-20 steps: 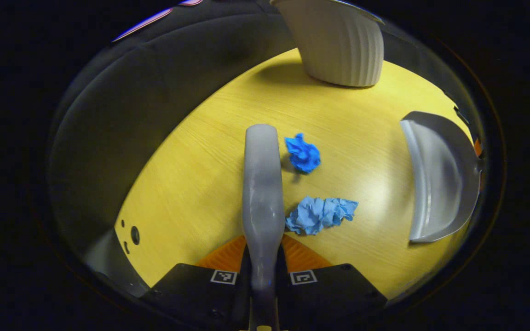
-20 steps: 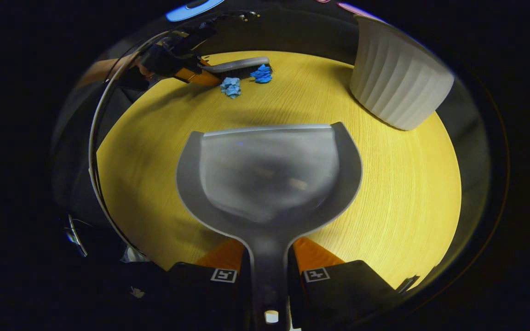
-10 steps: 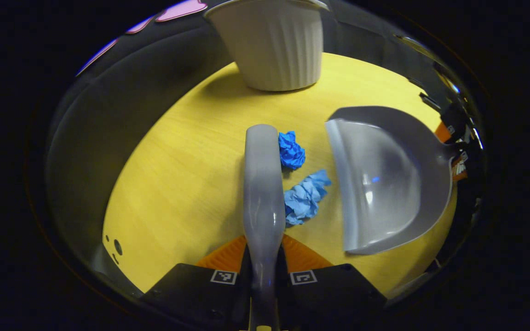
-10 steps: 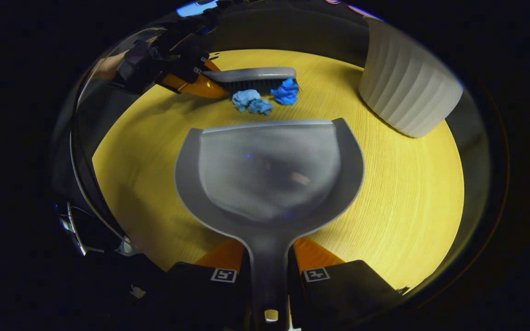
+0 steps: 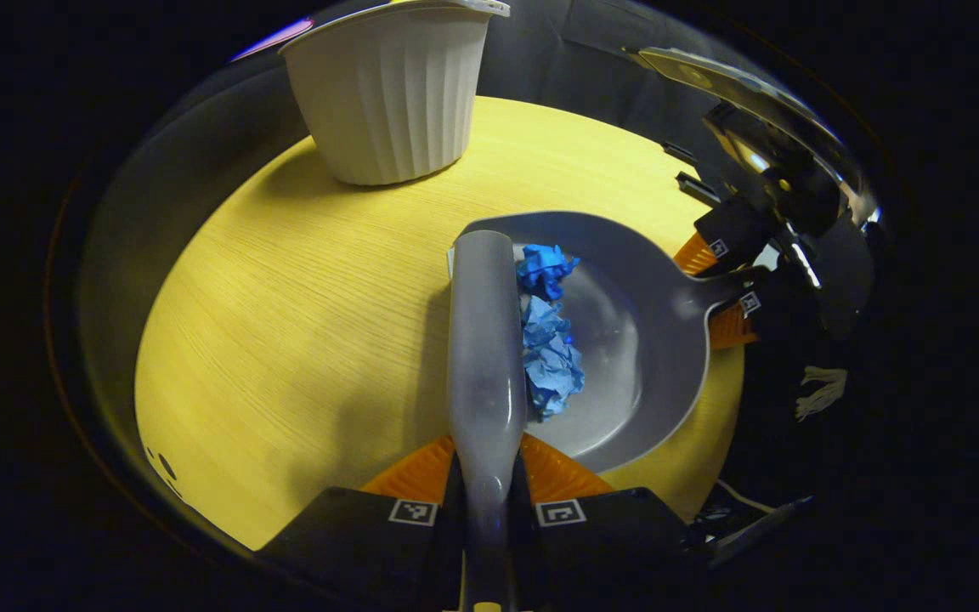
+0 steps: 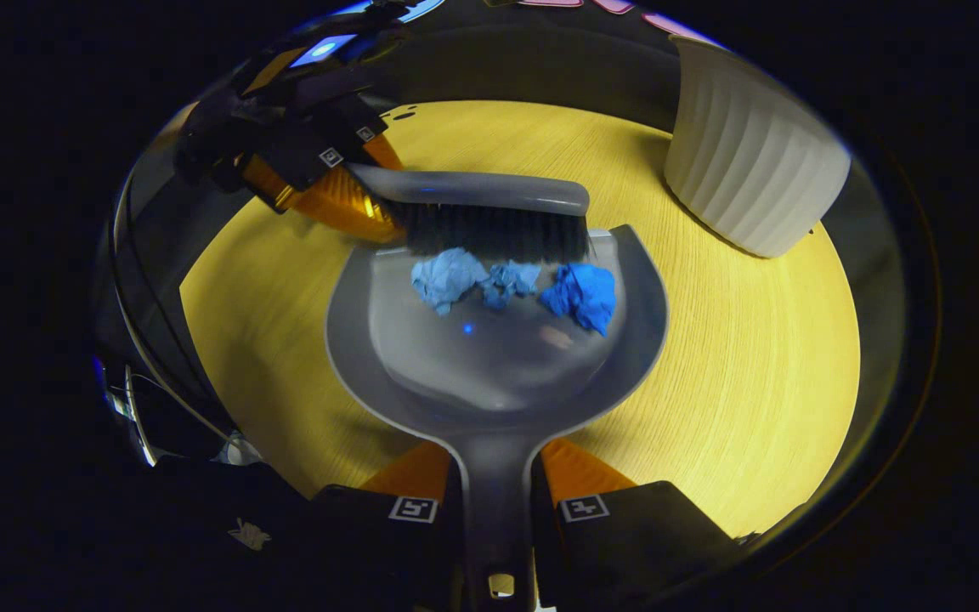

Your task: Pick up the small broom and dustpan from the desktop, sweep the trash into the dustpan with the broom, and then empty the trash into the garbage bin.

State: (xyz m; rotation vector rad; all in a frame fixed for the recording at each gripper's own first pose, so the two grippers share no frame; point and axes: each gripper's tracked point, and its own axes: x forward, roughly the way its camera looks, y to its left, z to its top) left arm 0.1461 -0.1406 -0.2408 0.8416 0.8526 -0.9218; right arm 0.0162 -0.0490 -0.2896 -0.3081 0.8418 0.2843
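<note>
Yellow wooden desktop [image 6: 753,357], white ribbed garbage bin [image 6: 753,183] far right. Right gripper [image 6: 498,501] pinches the dustpan [image 6: 489,365] handle; left gripper [image 5: 486,506] pinches the broom [image 5: 483,340]. Blue paper wads [image 6: 579,293] lie inside the pan mouth, bristles just behind. Bin sits right of the pan, so the right gripper is nearer for tipping.

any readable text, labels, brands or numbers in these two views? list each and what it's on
None can be read.
Left gripper: two square black-and-white coded markers, patterns only.
Right gripper: the same kind of markers, no characters.
Broom, dustpan, garbage bin, blue paper wads: no print visible.
</note>
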